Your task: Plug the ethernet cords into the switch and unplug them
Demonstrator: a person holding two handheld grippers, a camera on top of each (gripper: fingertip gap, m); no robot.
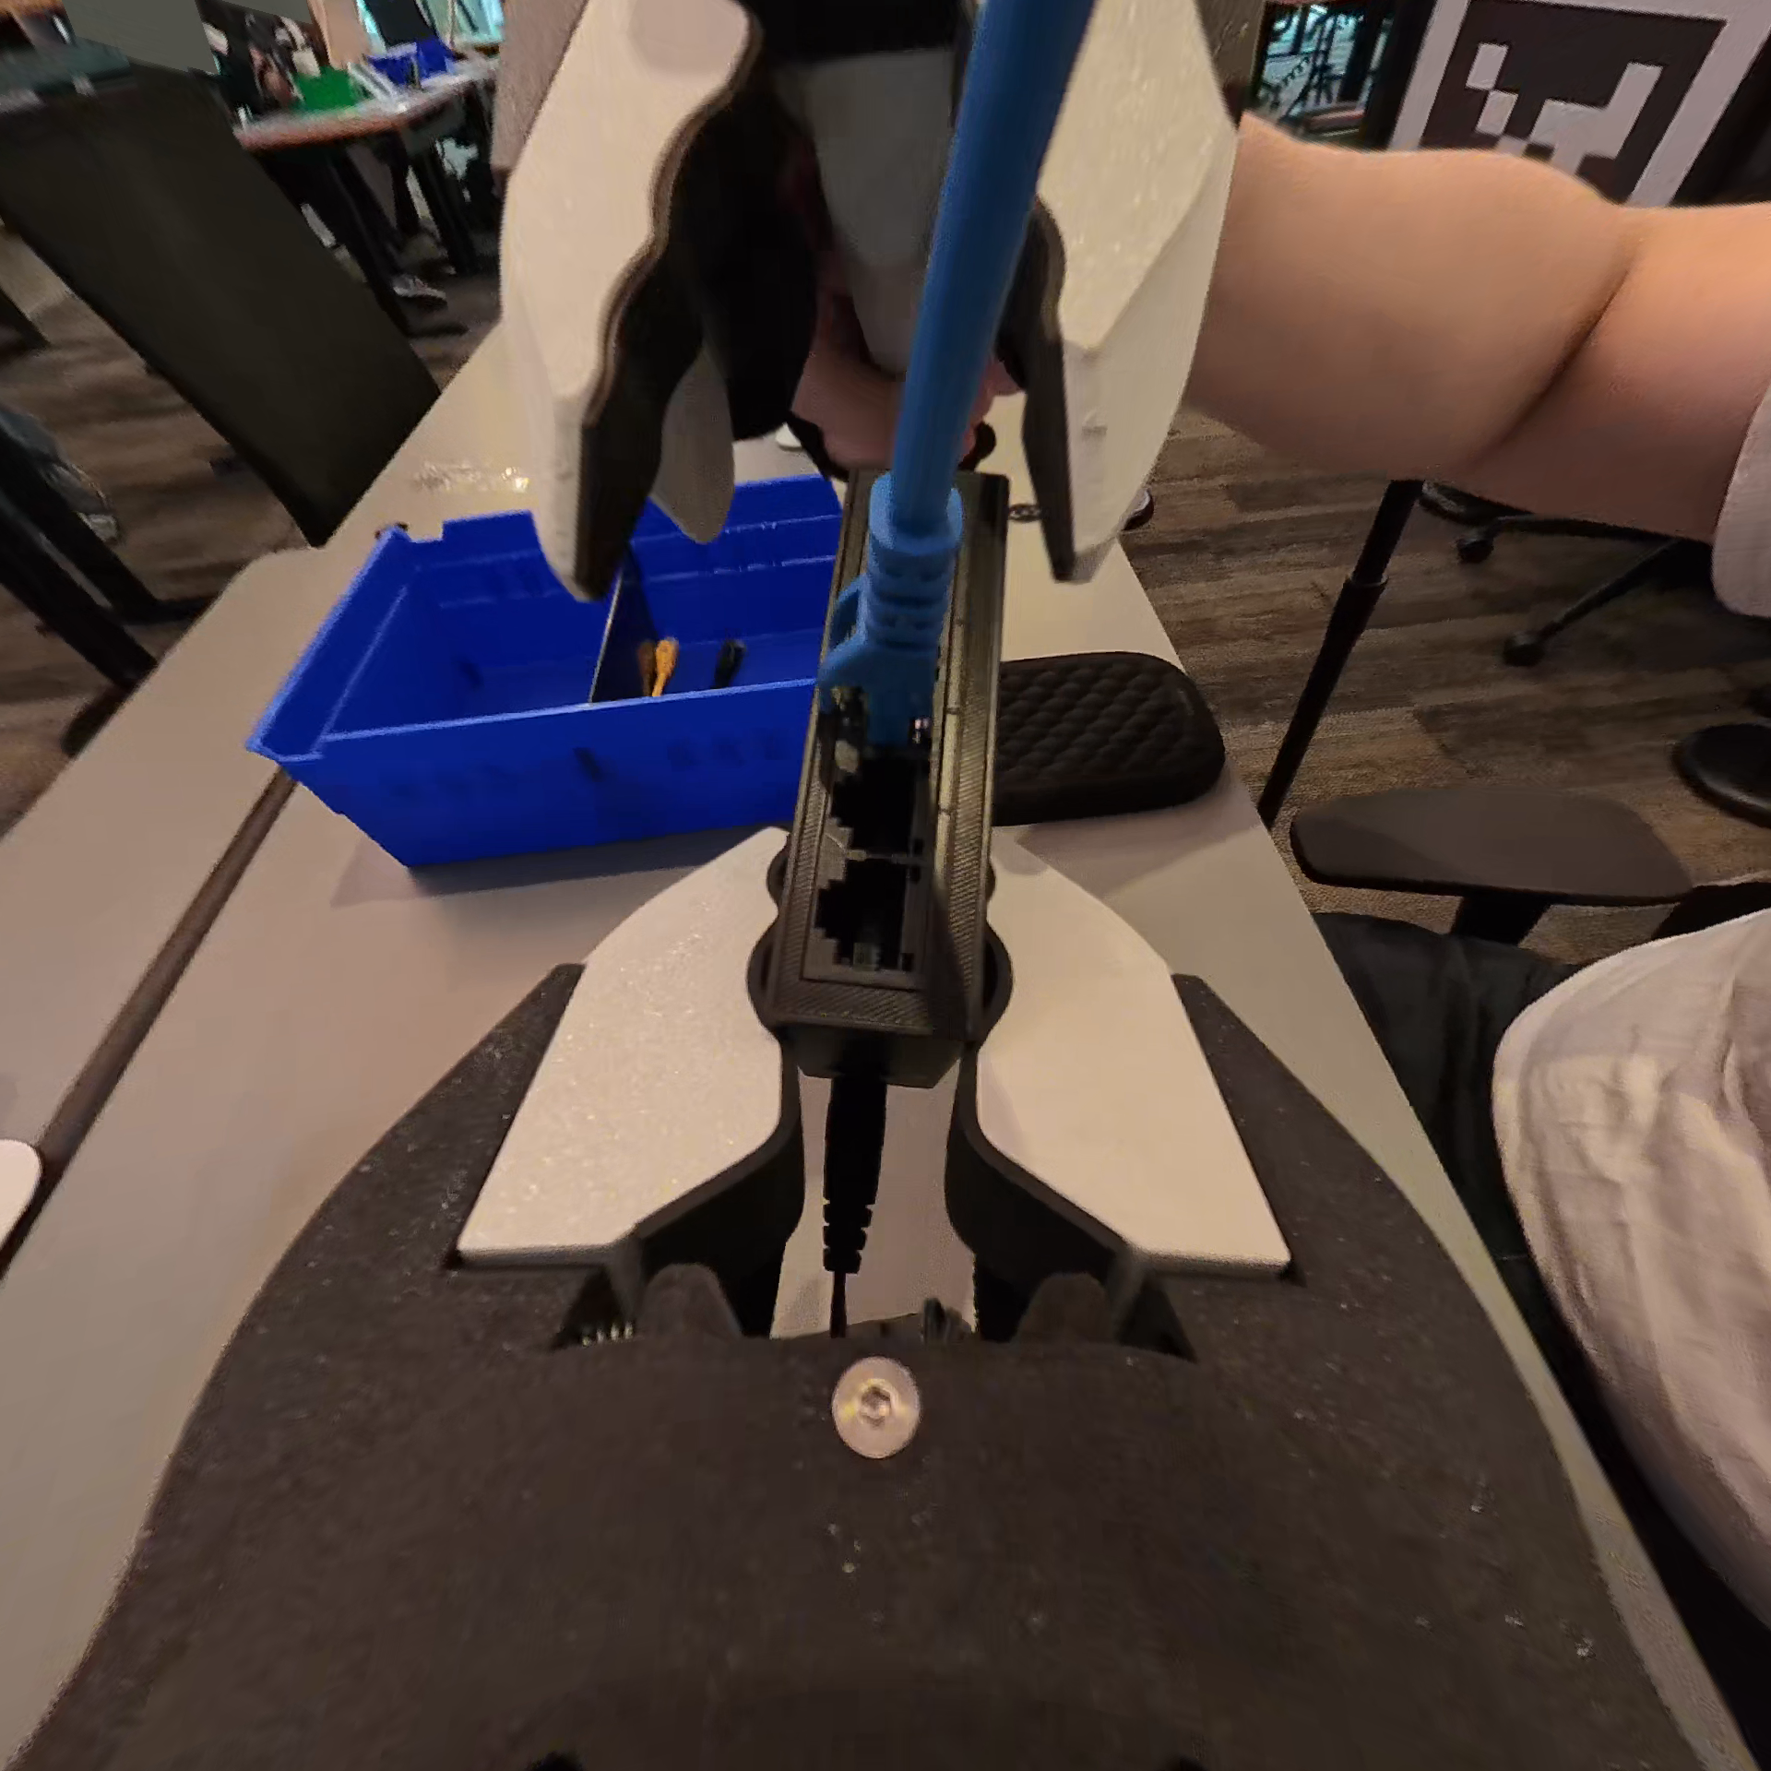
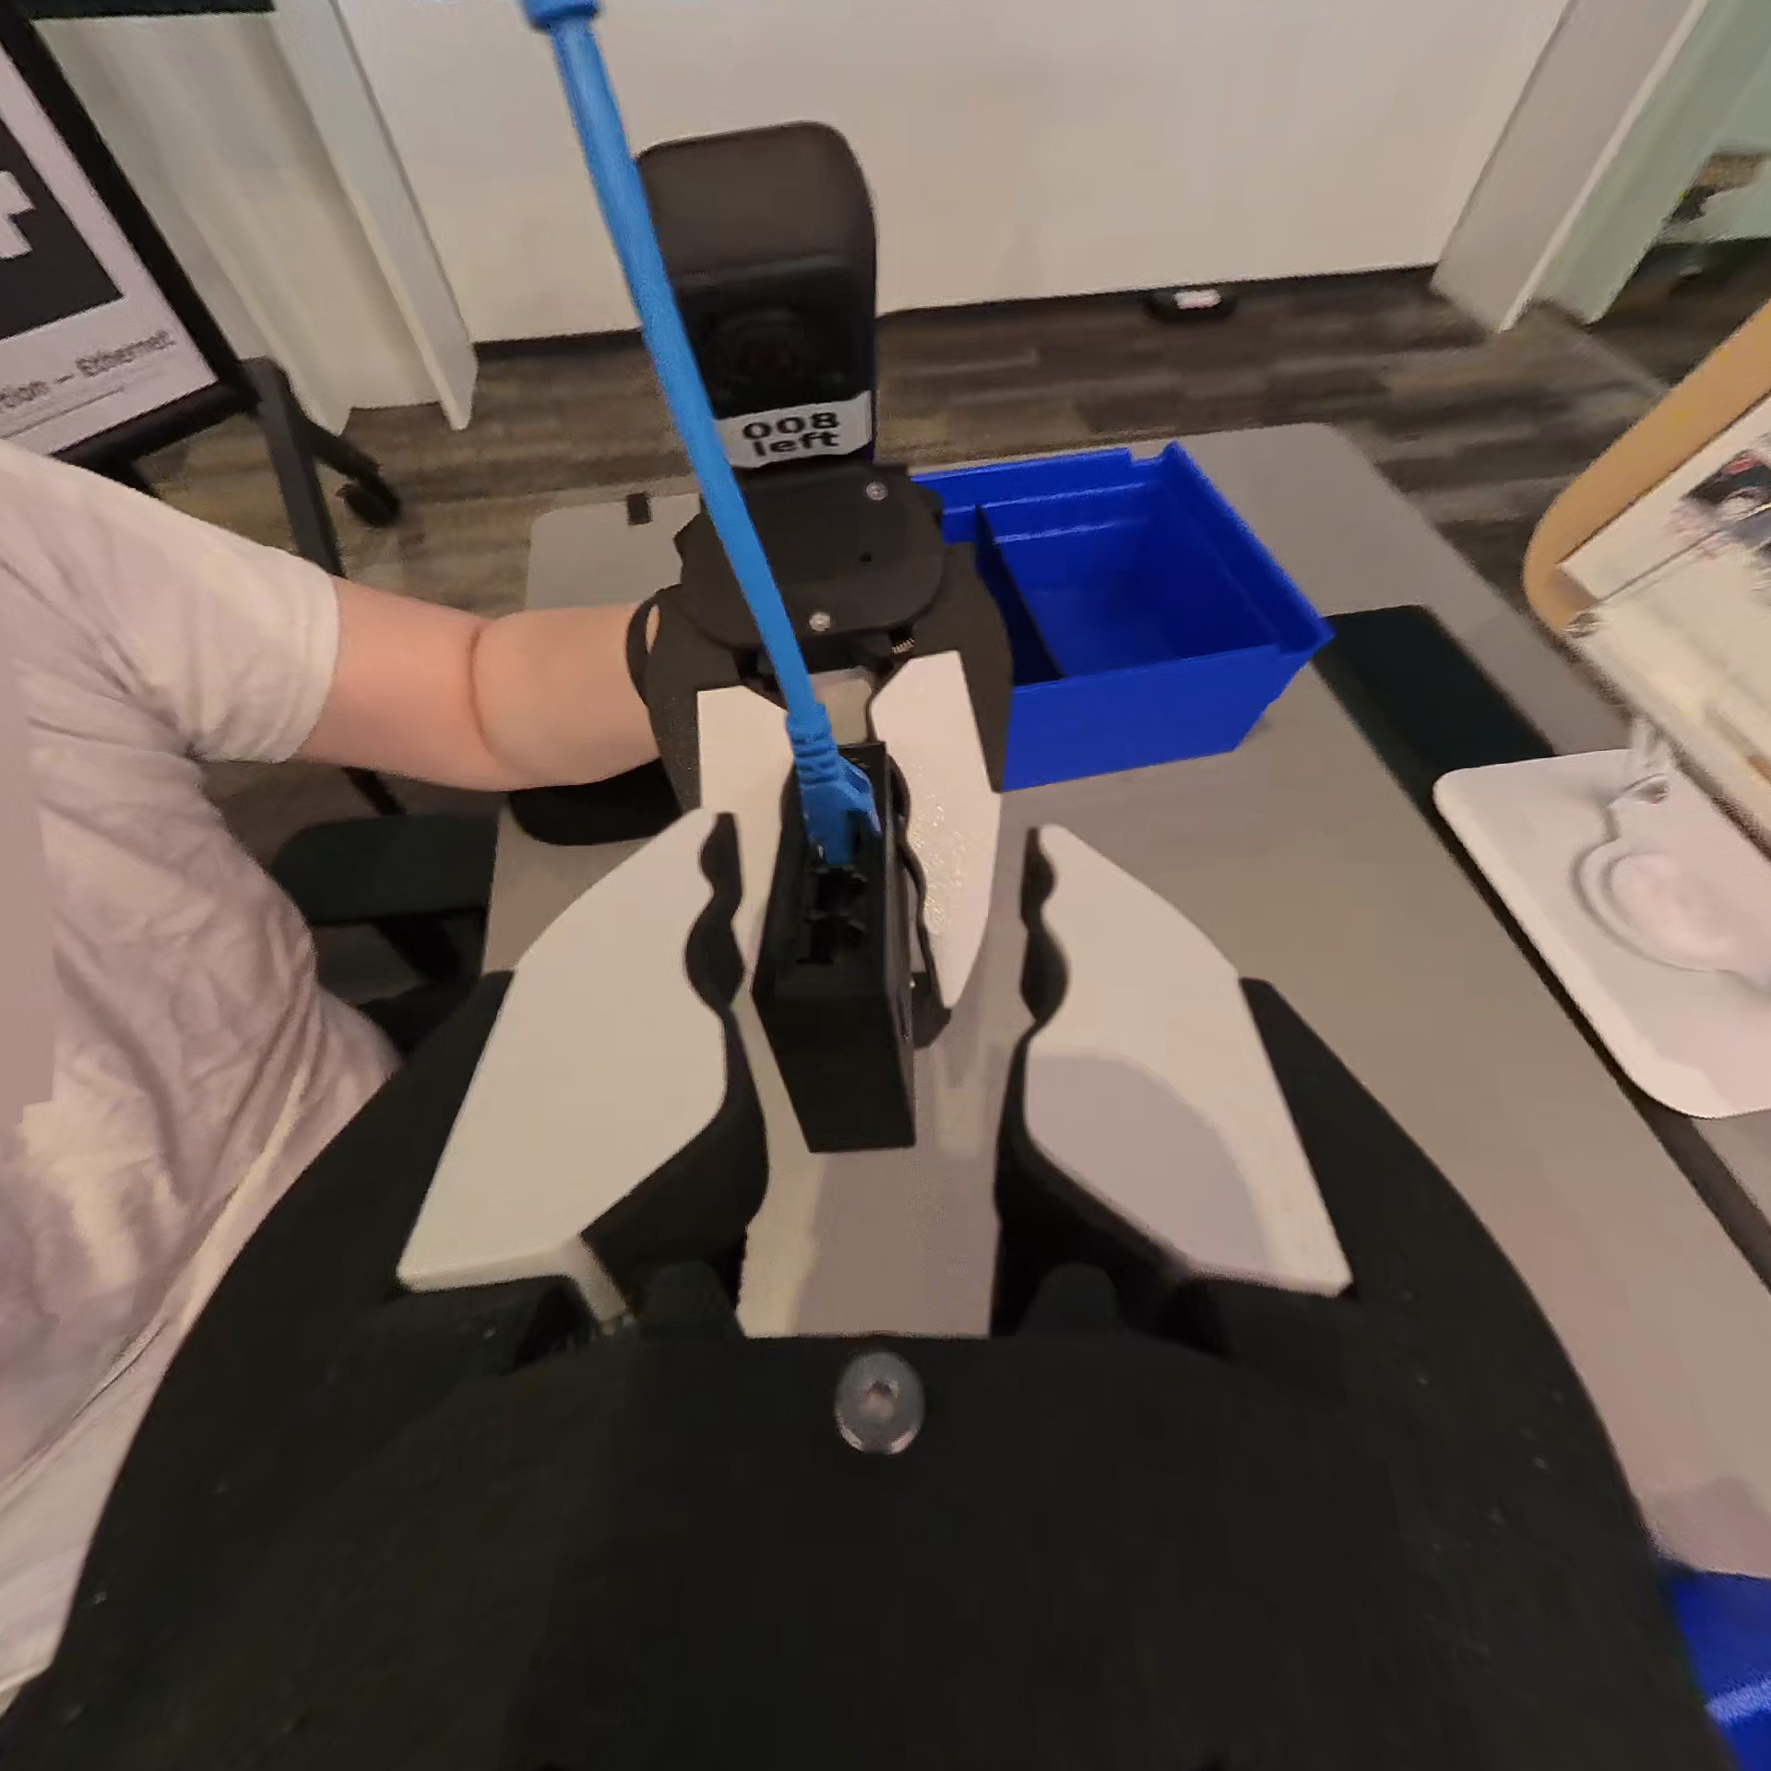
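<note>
My left gripper (image 1: pixel 886 910) is shut on the lower end of a black ethernet switch (image 1: pixel 877 997) and holds it upright above the grey table (image 1: pixel 402 1006), ports facing me. A blue ethernet cord (image 1: pixel 968 240) has its plug (image 1: pixel 901 594) seated in a far port; the nearer ports (image 1: pixel 872 920) are bare. A black cord (image 1: pixel 848 1179) hangs from the switch's near end. My right gripper (image 2: pixel 877 843) is open, its fingers (image 2: pixel 613 1006) on either side of the switch (image 2: pixel 843 1054) without touching the plug (image 2: pixel 824 795). It also shows from the front in the left wrist view (image 1: pixel 834 551), straddling the cord.
A blue bin (image 1: pixel 537 747) with small tools (image 1: pixel 661 666) stands on the table beside the switch. A black wrist pad (image 1: pixel 1102 728) lies behind it. A white stand (image 2: pixel 1581 920) is at the right. A person's arm (image 1: pixel 1437 316) and chair armrest (image 1: pixel 1476 843) are close by. The tips of one gripper are about 6 cm away from the tips of the other.
</note>
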